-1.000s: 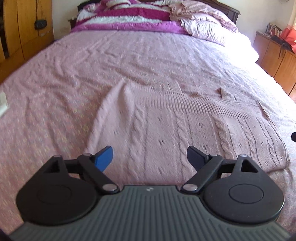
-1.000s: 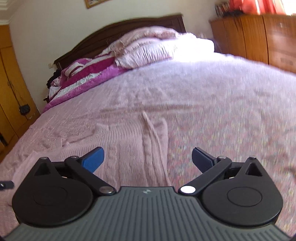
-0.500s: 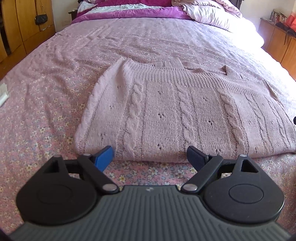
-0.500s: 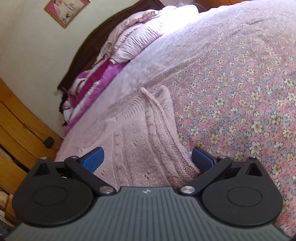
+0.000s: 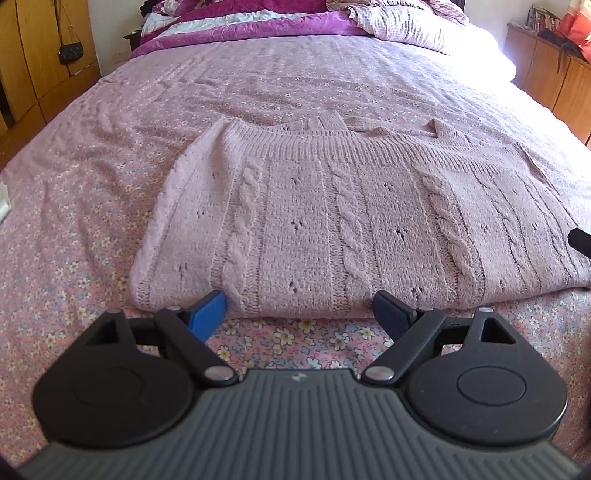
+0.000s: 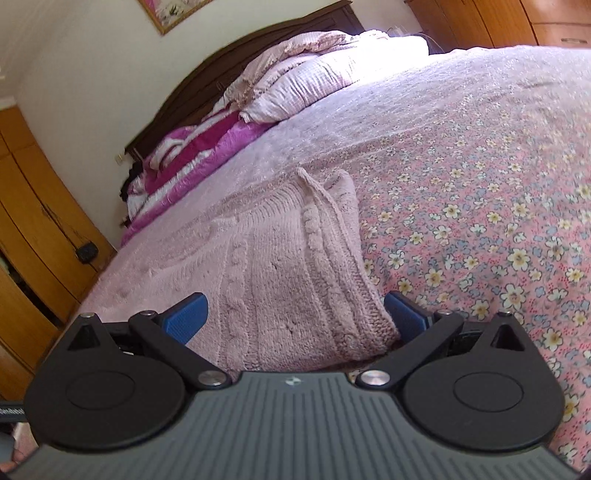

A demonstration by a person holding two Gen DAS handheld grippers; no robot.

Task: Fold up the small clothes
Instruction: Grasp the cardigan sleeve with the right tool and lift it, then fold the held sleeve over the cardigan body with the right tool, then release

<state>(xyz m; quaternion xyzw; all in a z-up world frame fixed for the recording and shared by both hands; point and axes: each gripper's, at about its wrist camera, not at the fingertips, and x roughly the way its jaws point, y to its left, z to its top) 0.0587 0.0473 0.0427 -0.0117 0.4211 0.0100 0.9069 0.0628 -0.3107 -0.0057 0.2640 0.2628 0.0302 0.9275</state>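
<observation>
- Readable writing: none sharp. Small logo mark on each gripper body; a strip of white lettering at the left edge of the right wrist view is cut off and illegible.
- Pink cable-knit sweater (image 5: 332,221) lies flat on the floral bedspread (image 5: 74,258), near hem toward both cameras.
- Left gripper (image 5: 301,314): fingers spread wide, nothing between them, tips just at the sweater's near hem.
- Right gripper (image 6: 295,317): fingers spread wide, straddling the sweater's near right corner (image 6: 362,325); pads not pressing on it.
- Versus 1 second ago: both grippers have come lower and closer to the hem; the sweater fills more of each view. Left opening unchanged.
- Containers: none in view. Folded magenta blanket (image 5: 258,18) and pillow (image 6: 306,88) sit at the headboard end; small black bag (image 5: 70,51) hangs on the wardrobe.
</observation>
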